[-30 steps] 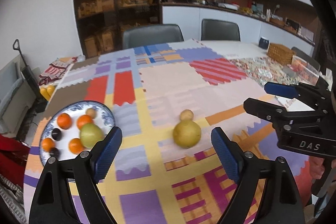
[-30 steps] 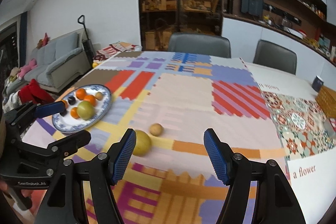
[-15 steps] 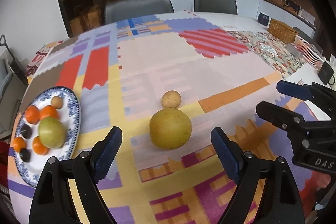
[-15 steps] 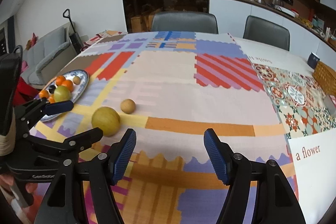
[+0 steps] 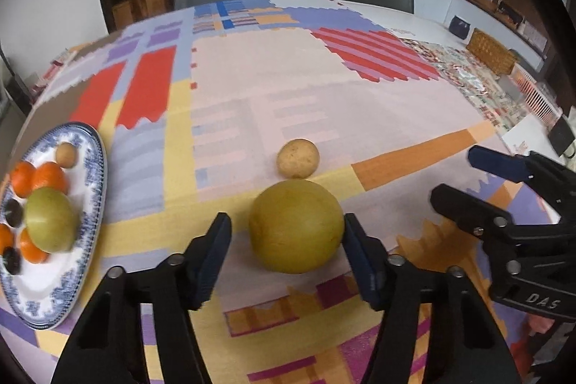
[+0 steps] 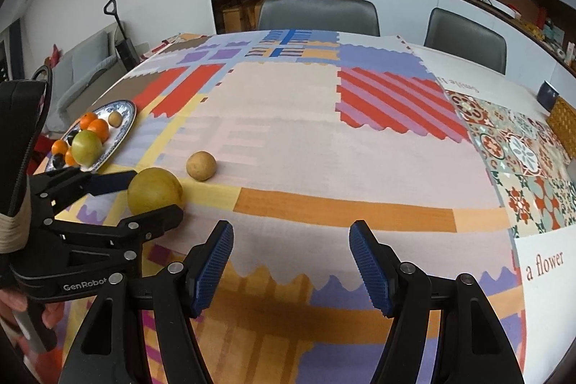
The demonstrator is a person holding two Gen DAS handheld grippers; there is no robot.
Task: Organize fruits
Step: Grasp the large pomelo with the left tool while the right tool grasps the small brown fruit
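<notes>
A large yellow-green round fruit (image 5: 296, 225) lies on the patchwork tablecloth between the open fingers of my left gripper (image 5: 286, 252); the right pad touches it, the left pad stands apart. A small tan round fruit (image 5: 297, 158) lies just behind it. A blue-and-white plate (image 5: 91, 204) at the left holds oranges, a green apple (image 5: 52, 224), dark plums and a small tan fruit. My right gripper (image 6: 291, 267) is open and empty over the cloth, right of the left gripper (image 6: 140, 195). The big fruit (image 6: 154, 191), small fruit (image 6: 201, 165) and plate (image 6: 124, 128) also show in the right wrist view.
Two grey chairs (image 6: 318, 13) stand at the table's far side. A wicker basket (image 5: 491, 51) and a dark cup (image 5: 459, 26) sit at the far right. The table's left edge runs just beyond the plate; a sofa (image 6: 82, 67) lies beyond.
My left gripper has moved forward and down, so the big yellow-green fruit now sits between its fingers. My right gripper has moved slightly lower and closer to the cloth.
</notes>
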